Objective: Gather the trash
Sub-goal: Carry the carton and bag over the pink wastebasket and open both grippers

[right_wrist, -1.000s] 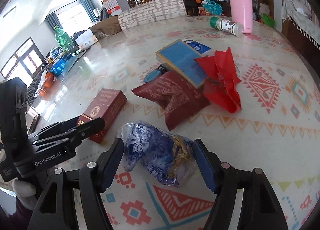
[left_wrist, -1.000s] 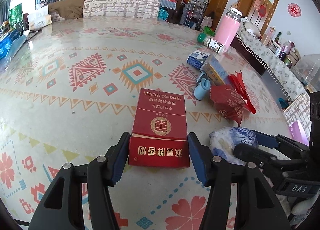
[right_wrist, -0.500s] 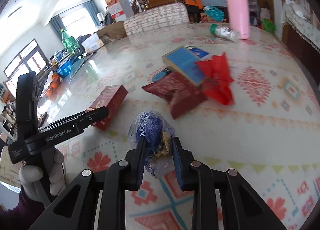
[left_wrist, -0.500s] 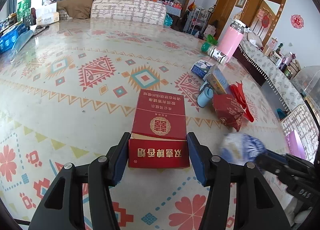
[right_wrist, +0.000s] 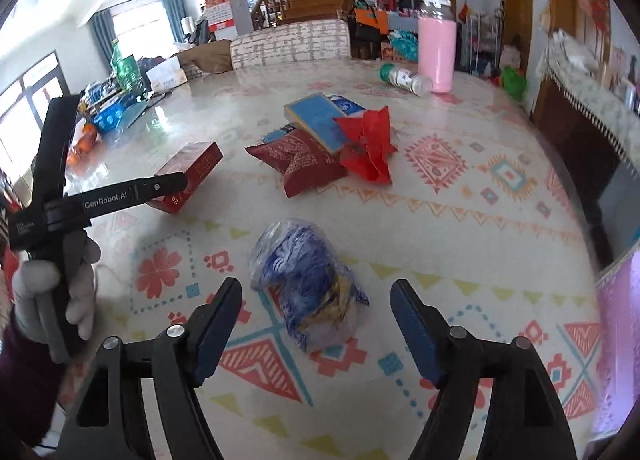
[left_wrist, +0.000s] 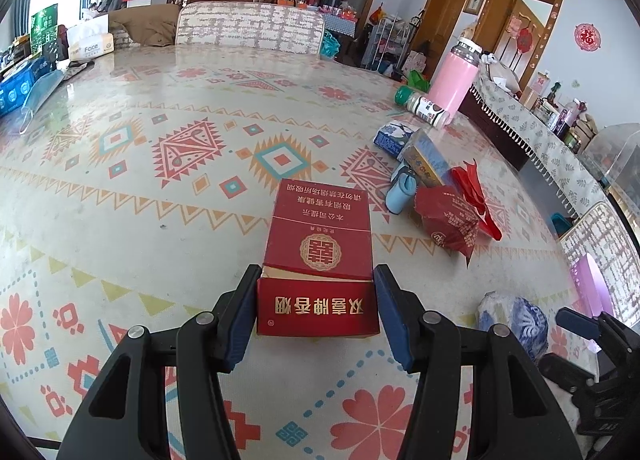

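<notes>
Glossy patterned oilcloth, cream with coral flowers and teal diamonds, covers a large table (left_wrist: 120, 188) in a living room with a wooden staircase behind. From the left wrist view, the left hand-held gripper (left_wrist: 316, 300) angles down toward the table, its blue-padded jaws closed against the two sides of a red cardboard cigarette pack (left_wrist: 320, 260) whose flip lid stands slightly ajar; the pack lies flat with gold lettering facing the camera. At 3 o'clock of the pack lies a crumpled clear plastic bag with blue print (left_wrist: 514, 318), and at 1 o'clock a cluster: a dark red foil snack wrapper (left_wrist: 448, 222), crinkled red paper (left_wrist: 474, 190), a blue rectangular box (left_wrist: 426, 158) and a small light-blue cap-like piece (left_wrist: 400, 192). A smooth pink flask (left_wrist: 454, 82) stands upright at the far edge beside a toppled green-capped bottle (left_wrist: 422, 106). The right wrist view shows what the left cannot: a white-gloved hand (right_wrist: 52, 292) gripping the left tool's black handle at 9 o'clock. There the right hand-held gripper (right_wrist: 316, 324) also tilts downward, its jaws opening wide, with the crumpled bag (right_wrist: 312, 284) lying on the table between and just ahead of the pads, touched by neither.
</notes>
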The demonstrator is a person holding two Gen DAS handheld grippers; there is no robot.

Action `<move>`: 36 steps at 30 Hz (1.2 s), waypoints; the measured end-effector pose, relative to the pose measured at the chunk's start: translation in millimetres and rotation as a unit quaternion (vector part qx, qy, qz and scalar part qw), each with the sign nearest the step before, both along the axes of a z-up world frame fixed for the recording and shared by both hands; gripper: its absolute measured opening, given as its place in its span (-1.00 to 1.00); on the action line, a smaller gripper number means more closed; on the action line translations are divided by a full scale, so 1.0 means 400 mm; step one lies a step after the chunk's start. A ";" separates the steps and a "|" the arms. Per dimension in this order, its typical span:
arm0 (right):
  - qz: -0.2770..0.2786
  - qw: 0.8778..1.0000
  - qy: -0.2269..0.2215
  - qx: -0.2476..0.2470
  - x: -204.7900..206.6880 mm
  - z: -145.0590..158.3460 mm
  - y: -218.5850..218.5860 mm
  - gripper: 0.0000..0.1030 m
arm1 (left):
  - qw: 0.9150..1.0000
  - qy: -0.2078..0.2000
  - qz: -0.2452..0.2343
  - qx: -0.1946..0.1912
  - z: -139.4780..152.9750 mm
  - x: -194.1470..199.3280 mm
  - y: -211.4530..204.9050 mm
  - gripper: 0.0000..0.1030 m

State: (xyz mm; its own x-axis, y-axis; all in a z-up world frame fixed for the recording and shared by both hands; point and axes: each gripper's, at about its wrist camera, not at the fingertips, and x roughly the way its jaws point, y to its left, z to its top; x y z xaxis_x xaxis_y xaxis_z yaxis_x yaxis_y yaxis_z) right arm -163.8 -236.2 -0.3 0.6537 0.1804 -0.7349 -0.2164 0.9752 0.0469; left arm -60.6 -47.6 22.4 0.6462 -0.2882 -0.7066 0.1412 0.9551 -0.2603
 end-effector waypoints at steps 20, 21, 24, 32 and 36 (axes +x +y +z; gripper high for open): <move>-0.064 0.997 -0.037 0.033 -0.097 0.046 -0.131 -0.07 | 0.997 -0.015 -0.069 -0.012 0.074 -0.089 -0.102 0.07; -0.073 0.996 -0.041 0.037 -0.111 0.053 -0.151 -0.07 | 0.996 -0.021 -0.087 -0.014 0.096 -0.104 -0.133 0.07; -0.113 0.991 -0.055 0.053 -0.174 0.071 -0.242 -0.07 | 0.990 -0.034 -0.135 -0.019 0.143 -0.132 -0.222 0.07; -0.246 0.962 -0.089 0.075 -0.329 0.109 -0.520 -0.07 | 0.962 -0.019 -0.270 -0.047 0.204 -0.143 -0.553 0.07; -0.304 0.945 -0.091 0.082 -0.386 0.112 -0.651 -0.07 | 0.945 -0.008 -0.322 -0.051 0.209 -0.136 -0.747 0.07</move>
